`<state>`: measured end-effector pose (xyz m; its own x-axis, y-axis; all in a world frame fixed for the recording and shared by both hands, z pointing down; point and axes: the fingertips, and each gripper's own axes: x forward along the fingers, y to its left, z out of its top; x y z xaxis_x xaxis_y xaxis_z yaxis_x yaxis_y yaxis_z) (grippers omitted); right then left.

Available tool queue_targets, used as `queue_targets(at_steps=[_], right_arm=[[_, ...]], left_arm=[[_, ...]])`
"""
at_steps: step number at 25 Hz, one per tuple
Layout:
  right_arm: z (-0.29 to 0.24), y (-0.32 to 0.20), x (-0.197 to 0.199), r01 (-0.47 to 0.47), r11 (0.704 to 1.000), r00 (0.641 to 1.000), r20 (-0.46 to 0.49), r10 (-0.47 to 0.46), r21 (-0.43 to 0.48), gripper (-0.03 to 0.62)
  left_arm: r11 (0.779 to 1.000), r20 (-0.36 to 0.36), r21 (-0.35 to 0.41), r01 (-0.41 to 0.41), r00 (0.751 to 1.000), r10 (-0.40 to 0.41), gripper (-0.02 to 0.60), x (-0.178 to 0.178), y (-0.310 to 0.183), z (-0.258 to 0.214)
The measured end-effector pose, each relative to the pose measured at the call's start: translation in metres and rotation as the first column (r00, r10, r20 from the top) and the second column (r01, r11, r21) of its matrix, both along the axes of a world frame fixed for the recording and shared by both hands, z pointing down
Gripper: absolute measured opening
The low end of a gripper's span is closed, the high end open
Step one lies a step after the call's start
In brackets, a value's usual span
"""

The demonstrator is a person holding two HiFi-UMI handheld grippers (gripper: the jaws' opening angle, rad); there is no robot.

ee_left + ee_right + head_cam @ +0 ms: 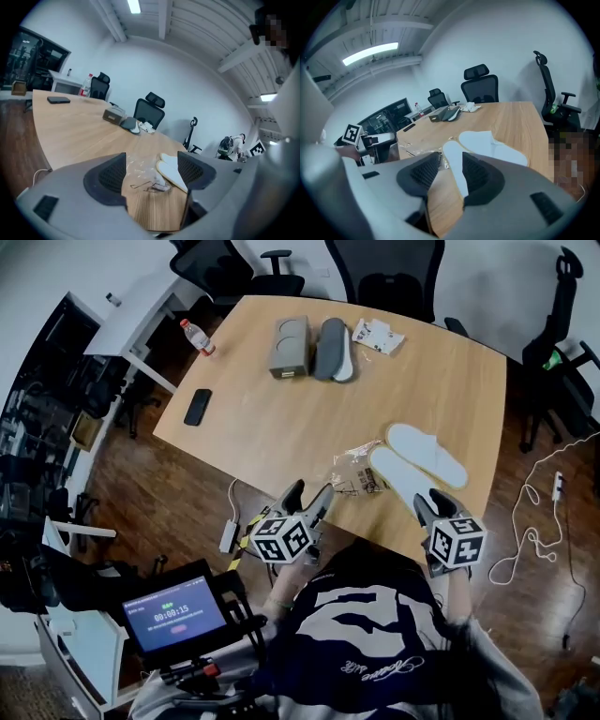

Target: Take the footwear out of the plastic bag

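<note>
Pale wood-grain table, rounded at its corners, carried all items noted.

Left gripper was held at the near table edge with its ribbed black pads spread wide and nothing between them. Just ahead of it, slightly toward the right gripper, lay the plastic bag: clear, thin film, crumpled and flattened, with dark print on it. No footwear could be seen inside it.

Right gripper stood with a narrower gap than the left, its jaws apart and closed on nothing. The near end of the closer slipper showed in that gap; whether a jaw touched it could not be told.

Both slippers were white, flat-soled and oval, out of the bag and on bare wood. The closer one lay between the bag and the further slipper, which sat just ahead of the right gripper.

Well beyond both grippers, at the far table edge, were a grey rectangular box, a dark grey shoe-shaped item touching it, and a white packet. Far ahead and left of the left gripper lay a black phone and a plastic bottle.
</note>
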<state>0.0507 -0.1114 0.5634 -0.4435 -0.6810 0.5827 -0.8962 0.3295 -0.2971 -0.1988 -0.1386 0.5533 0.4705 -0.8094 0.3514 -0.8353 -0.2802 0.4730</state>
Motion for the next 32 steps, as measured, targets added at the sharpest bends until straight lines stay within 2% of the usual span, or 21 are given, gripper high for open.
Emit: queue_targets(at_steps=[2, 4, 8, 10, 12, 14, 16, 17, 19, 22, 30, 32], right_arm=[[-0.006, 0.009, -0.016, 0.035, 0.999, 0.999, 0.012, -0.035, 0.013, 0.156], [-0.010, 0.019, -0.028, 0.074, 0.997, 0.997, 0.011, -0.075, 0.021, 0.156], [-0.017, 0.043, -0.040, 0.117, 0.993, 0.992, 0.035, -0.118, 0.033, 0.151], [-0.024, 0.055, -0.040, 0.124, 0.991, 0.990, 0.065, -0.127, 0.039, 0.146], [-0.032, 0.070, -0.037, 0.128, 0.991, 0.987, 0.092, -0.132, 0.049, 0.131], [-0.043, 0.088, -0.033, 0.130, 0.989, 0.984, 0.113, -0.137, 0.068, 0.113], [-0.052, 0.105, -0.026, 0.128, 0.988, 0.982, 0.129, -0.138, 0.088, 0.109], [-0.056, 0.116, -0.022, 0.122, 0.988, 0.982, 0.135, -0.134, 0.093, 0.096], [-0.059, 0.137, -0.010, 0.100, 0.990, 0.983, 0.142, -0.113, 0.098, 0.025], [-0.052, 0.162, 0.007, 0.075, 0.993, 0.985, 0.151, -0.088, 0.091, -0.009], [-0.042, 0.196, 0.018, 0.049, 0.996, 0.978, 0.197, -0.063, 0.076, -0.012], [-0.043, 0.198, 0.019, 0.046, 0.995, 0.980, 0.190, -0.062, 0.084, -0.012]], left_arm=[[0.997, 0.019, 0.072, -0.022, 1.000, 0.021, 0.345, 0.007, 0.003, -0.019], [0.991, 0.007, 0.125, -0.047, 0.999, 0.046, 0.345, 0.018, 0.008, -0.036], [0.980, -0.097, 0.175, -0.093, 0.989, 0.112, 0.344, 0.050, 0.029, -0.063], [0.976, -0.121, 0.176, -0.129, 0.981, 0.151, 0.344, 0.070, 0.044, -0.068], [0.969, -0.110, 0.176, -0.172, 0.975, 0.193, 0.335, 0.093, 0.064, -0.071], [0.961, -0.093, 0.180, -0.208, 0.969, 0.227, 0.283, 0.114, 0.089, -0.071], [0.957, -0.092, 0.170, -0.235, 0.963, 0.253, 0.282, 0.134, 0.113, -0.067], [0.956, -0.097, 0.158, -0.247, 0.960, 0.264, 0.275, 0.144, 0.126, -0.065], [0.954, -0.109, 0.137, -0.265, 0.954, 0.281, 0.225, 0.162, 0.151, -0.058], [0.951, -0.107, 0.103, -0.293, 0.947, 0.304, 0.220, 0.183, 0.180, -0.046], [0.938, -0.073, 0.124, -0.323, 0.940, 0.334, 0.008, 0.195, 0.214, -0.047], [0.938, -0.074, 0.127, -0.324, 0.939, 0.335, 0.005, 0.195, 0.215, -0.049]])
